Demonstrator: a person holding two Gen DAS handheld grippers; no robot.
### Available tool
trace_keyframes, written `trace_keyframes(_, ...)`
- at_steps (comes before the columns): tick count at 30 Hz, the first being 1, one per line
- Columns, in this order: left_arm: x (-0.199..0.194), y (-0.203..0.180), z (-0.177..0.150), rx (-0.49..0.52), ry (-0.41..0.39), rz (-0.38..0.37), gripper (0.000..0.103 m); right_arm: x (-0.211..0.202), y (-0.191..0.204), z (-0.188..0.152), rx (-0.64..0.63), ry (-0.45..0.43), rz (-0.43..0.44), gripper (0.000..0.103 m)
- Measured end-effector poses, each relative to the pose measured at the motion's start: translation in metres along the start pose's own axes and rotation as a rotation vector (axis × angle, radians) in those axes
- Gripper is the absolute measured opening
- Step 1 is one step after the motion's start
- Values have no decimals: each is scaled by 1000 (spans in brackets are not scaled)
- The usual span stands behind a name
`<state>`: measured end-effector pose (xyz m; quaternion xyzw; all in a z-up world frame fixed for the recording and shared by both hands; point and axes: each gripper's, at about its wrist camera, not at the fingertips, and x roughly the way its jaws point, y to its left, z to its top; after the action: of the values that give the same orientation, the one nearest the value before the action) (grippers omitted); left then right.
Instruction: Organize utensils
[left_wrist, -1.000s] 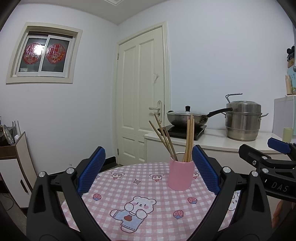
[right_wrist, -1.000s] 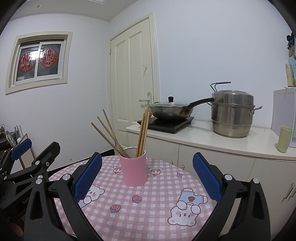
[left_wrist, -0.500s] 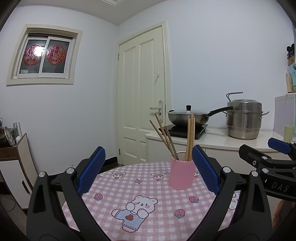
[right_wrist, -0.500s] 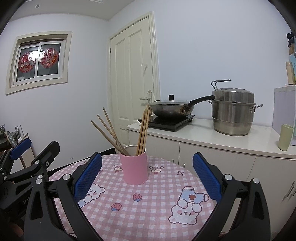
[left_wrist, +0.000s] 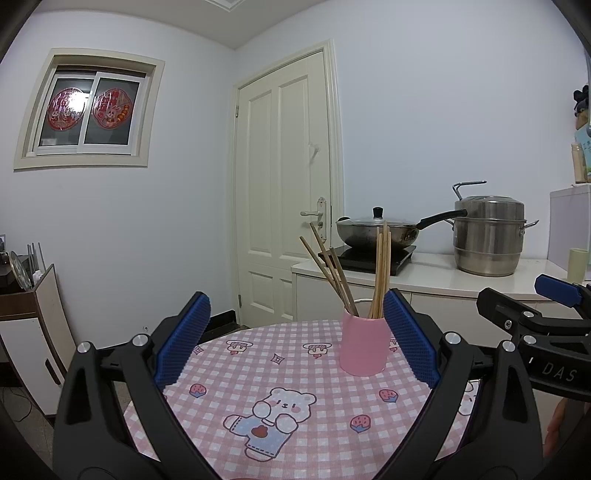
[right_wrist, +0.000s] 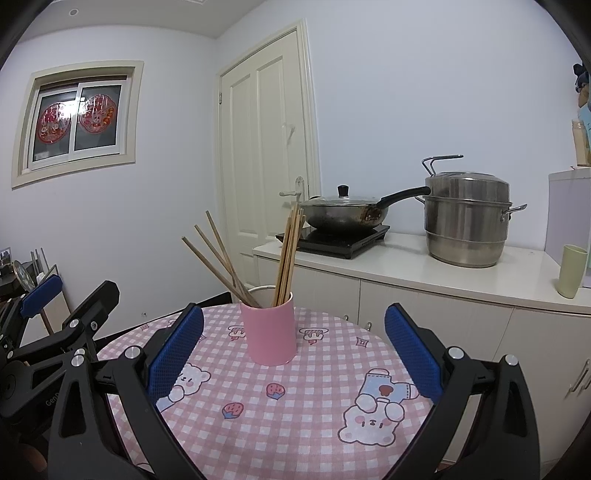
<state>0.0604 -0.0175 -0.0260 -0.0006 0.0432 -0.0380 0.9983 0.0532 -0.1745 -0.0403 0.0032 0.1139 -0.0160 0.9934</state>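
1. Left gripper (left_wrist: 295, 343): black frame, blue ribbed pads spread wide, nothing between them, hovering above the near part of the table.
2. Right gripper (right_wrist: 293, 347): same build, pads likewise parted and empty, hovering beside the left one over the same table.
3. Round table under a pink-and-white checked cloth with bear and strawberry prints (left_wrist: 258, 373), below both claws.
4. Pink cylindrical cup (right_wrist: 270, 332) standing upright on the cloth toward the far edge, beyond the pads, touching neither claw.
5. Wooden chopsticks (right_wrist: 286, 258) standing in the cup: one bundle nearly upright, a few others leaning left and fanned out.
6. Behind the table, white counter (right_wrist: 406, 273) carrying a black induction hob with a lidded wok (right_wrist: 343, 212), a tall steel steamer pot (right_wrist: 465, 221) and a pale green tumbler (right_wrist: 572, 271).
7. Cream panelled door (left_wrist: 284, 184) and small window (left_wrist: 88, 110) on the walls beyond.
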Motion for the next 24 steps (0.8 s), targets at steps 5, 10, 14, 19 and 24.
trace_keyframes(5, 0, 1, 0, -2, 1, -2, 93, 0, 0, 0, 0, 0, 2, 95)
trace_keyframes(10, 1, 1, -1, -3, 1, 0, 93, 1, 1, 0, 0, 1, 3, 95)
trace_keyframes(14, 1, 2, -1, -1, 1, 2, 93, 2, 2, 0, -2, 2, 5, 95)
trace_keyframes(19, 2, 3, -1, -1, 2, 3, 93, 3, 2, 1, -2, 5, 7, 95)
trace_keyframes(24, 3, 4, -2, 0, 4, 3, 93, 6, 0, 1, 1, 10, 10, 95)
